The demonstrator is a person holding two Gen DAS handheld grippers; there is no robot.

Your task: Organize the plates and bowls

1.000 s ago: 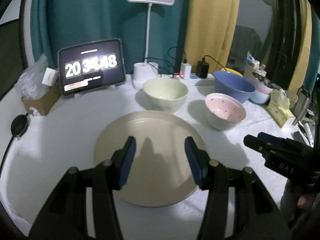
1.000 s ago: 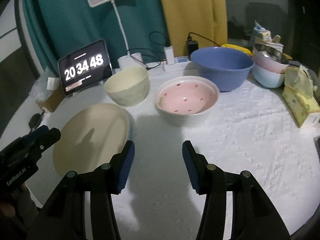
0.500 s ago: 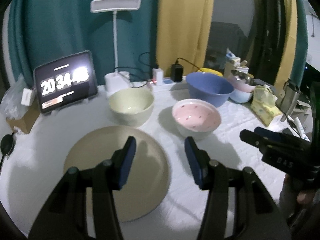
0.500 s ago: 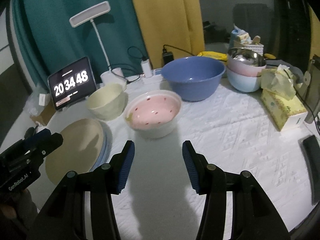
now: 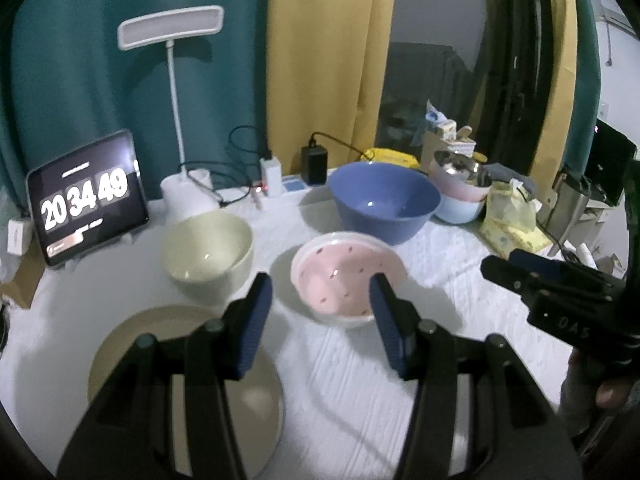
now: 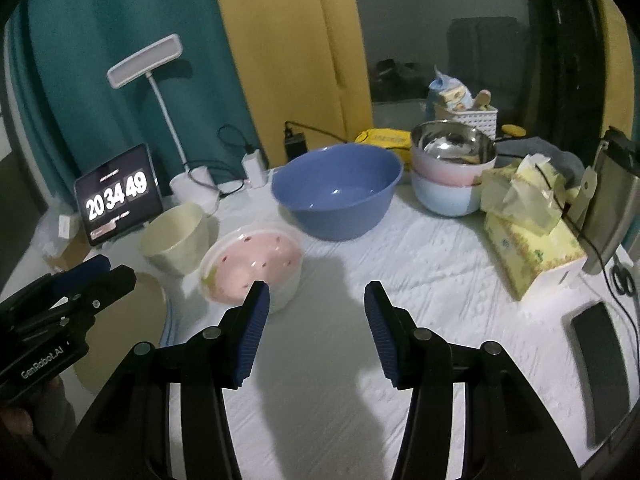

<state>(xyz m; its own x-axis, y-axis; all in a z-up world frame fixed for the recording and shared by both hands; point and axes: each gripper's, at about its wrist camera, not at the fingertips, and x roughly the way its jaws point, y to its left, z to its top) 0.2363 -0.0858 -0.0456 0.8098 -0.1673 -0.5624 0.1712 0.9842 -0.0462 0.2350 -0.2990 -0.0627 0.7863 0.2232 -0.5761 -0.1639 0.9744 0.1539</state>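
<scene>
White-clothed desk (image 6: 400,280), beige plate (image 5: 132,344) near left, cream bowl (image 5: 208,252) and pink bowl (image 5: 344,276) mid-desk, blue bowl (image 5: 384,200) far, tissue box (image 6: 532,252) right.

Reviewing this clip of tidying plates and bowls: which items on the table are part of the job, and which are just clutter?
Part of the job:
beige plate
cream bowl
pink spotted bowl
blue bowl
stacked bowls with a steel one on top

Just lying about:
tablet clock
desk lamp
power strip and chargers
tissue box
</scene>
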